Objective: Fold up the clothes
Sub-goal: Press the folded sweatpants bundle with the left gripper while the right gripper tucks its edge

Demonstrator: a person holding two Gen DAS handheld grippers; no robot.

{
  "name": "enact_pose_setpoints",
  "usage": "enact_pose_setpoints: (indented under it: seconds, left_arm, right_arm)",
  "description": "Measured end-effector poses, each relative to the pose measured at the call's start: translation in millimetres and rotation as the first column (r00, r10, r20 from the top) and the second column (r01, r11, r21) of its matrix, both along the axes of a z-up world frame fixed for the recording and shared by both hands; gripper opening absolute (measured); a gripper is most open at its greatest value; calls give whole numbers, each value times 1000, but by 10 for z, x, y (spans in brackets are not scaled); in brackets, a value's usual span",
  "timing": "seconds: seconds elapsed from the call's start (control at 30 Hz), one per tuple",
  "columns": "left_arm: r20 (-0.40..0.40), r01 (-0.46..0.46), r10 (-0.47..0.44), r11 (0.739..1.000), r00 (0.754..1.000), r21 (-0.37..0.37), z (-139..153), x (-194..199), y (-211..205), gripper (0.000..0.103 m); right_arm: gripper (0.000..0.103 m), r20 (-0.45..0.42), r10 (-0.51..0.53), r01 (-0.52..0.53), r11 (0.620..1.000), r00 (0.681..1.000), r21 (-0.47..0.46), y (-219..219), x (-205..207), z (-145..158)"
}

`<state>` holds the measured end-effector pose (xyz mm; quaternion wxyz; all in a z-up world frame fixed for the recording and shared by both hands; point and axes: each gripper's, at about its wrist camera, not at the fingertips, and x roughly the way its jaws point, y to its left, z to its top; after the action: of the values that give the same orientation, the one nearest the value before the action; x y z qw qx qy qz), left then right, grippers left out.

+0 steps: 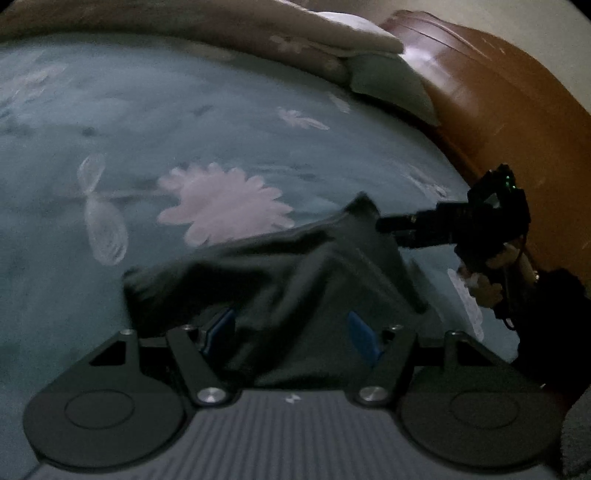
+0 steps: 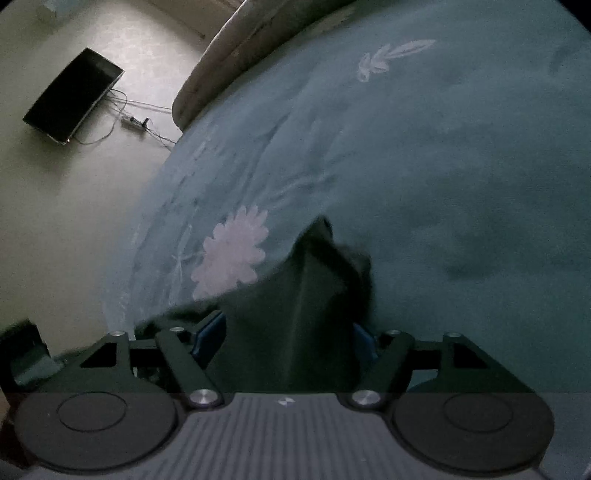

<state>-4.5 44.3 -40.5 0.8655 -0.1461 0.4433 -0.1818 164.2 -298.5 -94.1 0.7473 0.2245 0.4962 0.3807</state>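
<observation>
Beyond dark garment point(image 1: 295, 273), folded quilt point(image 1: 280, 33), pillow point(image 1: 391, 85), headboard point(image 1: 517, 110).

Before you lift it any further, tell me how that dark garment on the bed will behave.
The dark garment is probably floppy: it drapes in soft folds over the teal bedspread and peaks near the right gripper. It likely sags between holds, since it hangs slack across the left gripper. It looks thin, so probably light.

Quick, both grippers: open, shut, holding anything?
Left gripper: jaws wide, dark garment lying between them, no pinch visible.
Right gripper: jaws wide, same garment between them, not pinched.
</observation>
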Motion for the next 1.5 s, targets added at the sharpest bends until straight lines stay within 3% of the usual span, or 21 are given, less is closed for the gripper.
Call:
enact_pose_setpoints:
  seconds: [0.23, 0.3, 0.5, 0.57, 0.67, 0.77, 0.87, 1.0, 1.1, 1.27, 1.4, 1.5]
  left_arm:
    - [22, -15, 15, 1000, 1000, -14, 71, -36, 168, 68]
    - [51, 1, 0, 999, 999, -33, 137, -23, 181, 68]
    - [61, 127, -123, 989, 991, -69, 69, 123, -3, 69]
    - [41, 151, -148, 986, 988, -65, -48, 189, -67, 69]
    - [-38, 104, -105, 994, 994, -31, -202, 300, -62, 64]
    - [35, 106, -105, 993, 994, -59, -2, 193, 45, 67]
    - [75, 114, -108, 989, 991, -92, 105, 65, 153, 74]
    - [-49, 49, -53, 996, 997, -74, -160, 30, 255, 70]
    - [-43, 14, -20, 992, 999, -125, -134, -81, 376, 71]
    - [-41, -77, 72, 987, 997, -139, -79, -195, 639, 72]
    - [-156, -190, 160, 962, 975, -197, -347, -182, 885, 72]
    - [-204, -228, 176, 937, 963, -267, -500, -176, 963, 72]
  right_arm:
    - [76, 17, -124, 121, 985, 992, 121, -186, 223, 130]
    - [76, 53, -146, 140, 985, 988, 105, -218, 133, 241]
    - [76, 92, -57, 58, 998, 994, -18, -58, -322, 399]
    - [76, 65, -36, 40, 997, 997, -64, 31, -380, 302]
    - [75, 52, -54, 61, 989, 997, -132, 142, -369, 174]
    - [75, 75, -102, 111, 986, 992, -125, 107, -358, 315]
    - [77, 126, -60, 73, 992, 990, -107, 116, -520, 522]
    - [79, 102, 3, 10, 992, 995, -129, 276, -666, 502]
    - [79, 73, -3, 14, 988, 997, -151, 333, -746, 436]
    - [82, 54, -35, 42, 989, 998, -142, 369, -866, 436]
    - [88, 61, -48, 57, 988, 997, -144, 393, -893, 505]
    - [89, 67, -49, 59, 987, 997, -152, 414, -893, 555]
